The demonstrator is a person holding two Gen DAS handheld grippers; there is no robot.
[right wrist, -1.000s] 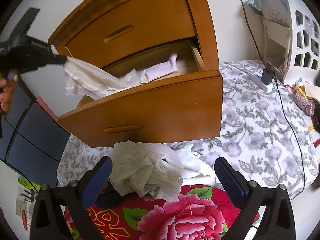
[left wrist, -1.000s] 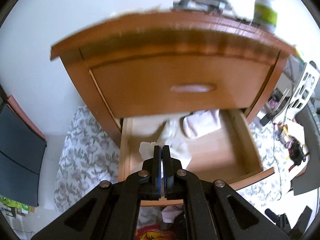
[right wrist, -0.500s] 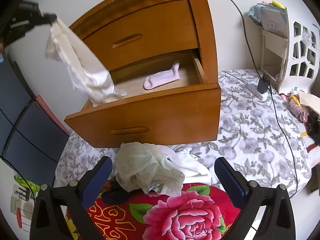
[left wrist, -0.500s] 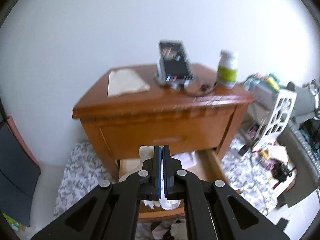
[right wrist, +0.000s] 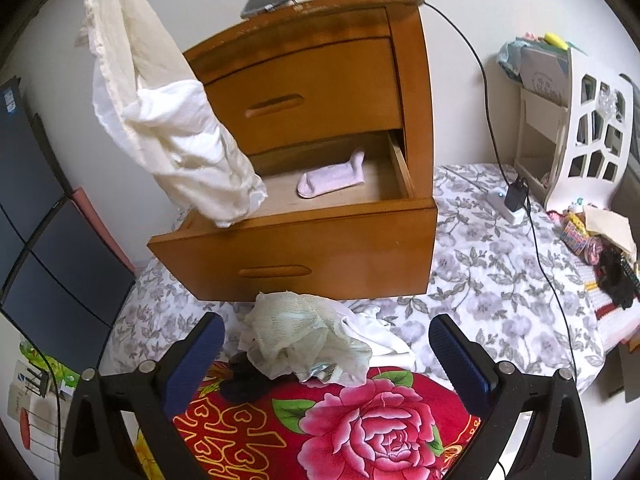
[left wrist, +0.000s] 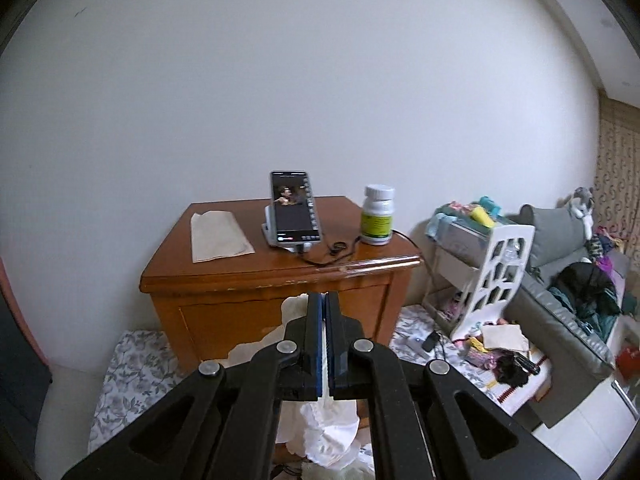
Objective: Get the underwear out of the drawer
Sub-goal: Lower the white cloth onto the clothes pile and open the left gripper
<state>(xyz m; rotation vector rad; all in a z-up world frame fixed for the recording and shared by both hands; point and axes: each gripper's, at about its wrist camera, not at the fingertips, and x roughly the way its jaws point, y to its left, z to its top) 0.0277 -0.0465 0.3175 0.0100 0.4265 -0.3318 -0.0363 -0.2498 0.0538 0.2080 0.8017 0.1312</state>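
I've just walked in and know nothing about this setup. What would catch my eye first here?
Most striking is the white underwear dangling in mid-air at the left, pinched in the shut jaws of the left gripper, its hem hanging over the open bottom drawer. A lone pink sock lies in that drawer. Below it, crumpled pale garments sit beside a red rose-print cloth, between the right gripper's wide-open jaws.

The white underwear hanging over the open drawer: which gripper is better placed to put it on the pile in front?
Left. The left gripper is already shut on the white underwear, clear of the open drawer. The right gripper is open and empty above the pile.
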